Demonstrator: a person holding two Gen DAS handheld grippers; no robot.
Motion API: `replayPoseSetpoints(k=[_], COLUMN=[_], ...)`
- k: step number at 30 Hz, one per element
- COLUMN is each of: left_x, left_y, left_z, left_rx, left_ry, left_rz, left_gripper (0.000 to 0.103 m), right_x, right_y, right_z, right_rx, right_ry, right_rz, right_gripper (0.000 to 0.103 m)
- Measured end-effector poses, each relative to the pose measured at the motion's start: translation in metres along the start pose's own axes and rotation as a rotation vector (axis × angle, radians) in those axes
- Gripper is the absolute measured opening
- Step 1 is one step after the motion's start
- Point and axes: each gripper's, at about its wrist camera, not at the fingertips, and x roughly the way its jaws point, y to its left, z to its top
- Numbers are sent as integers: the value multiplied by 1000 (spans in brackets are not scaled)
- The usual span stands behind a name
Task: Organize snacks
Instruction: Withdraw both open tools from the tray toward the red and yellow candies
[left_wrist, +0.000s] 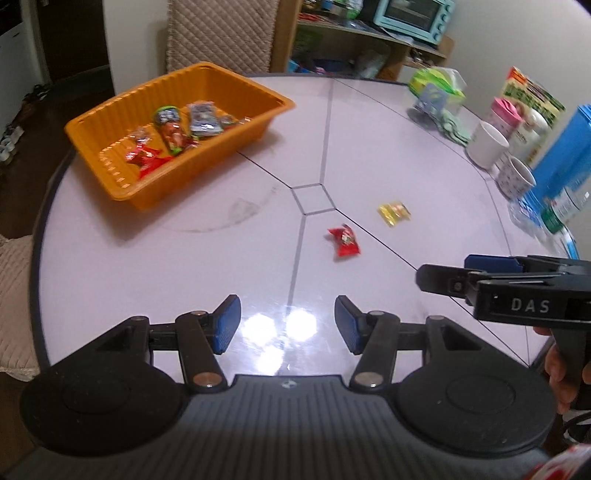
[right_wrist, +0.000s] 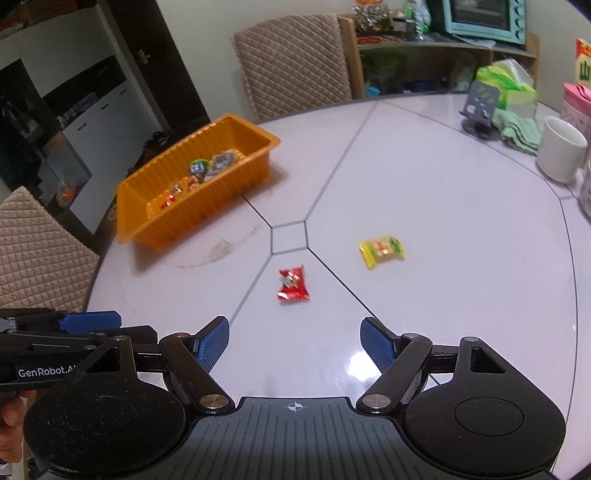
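Both grippers, left gripper and right gripper, jaws wide, empty; red candy and yellow candy loose on tabletop, orange basket far left.

We note a round pale table with dark seam lines and glare spots. Quilted beige chairs stand at its far edge and left side. A wooden shelf holds a teal oven. Dark floor at left.
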Motion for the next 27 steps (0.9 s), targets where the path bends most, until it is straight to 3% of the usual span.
replayPoseSetpoints(k=[27], left_x=[43], left_y=[-38], left_z=[7], left_rx=[67], left_ry=[32], left_rz=[-34], left_gripper=[53], right_x=[4], right_y=[-46], right_z=[-12], right_rx=[99], right_ry=[26], right_rz=[-82], right_gripper=[78])
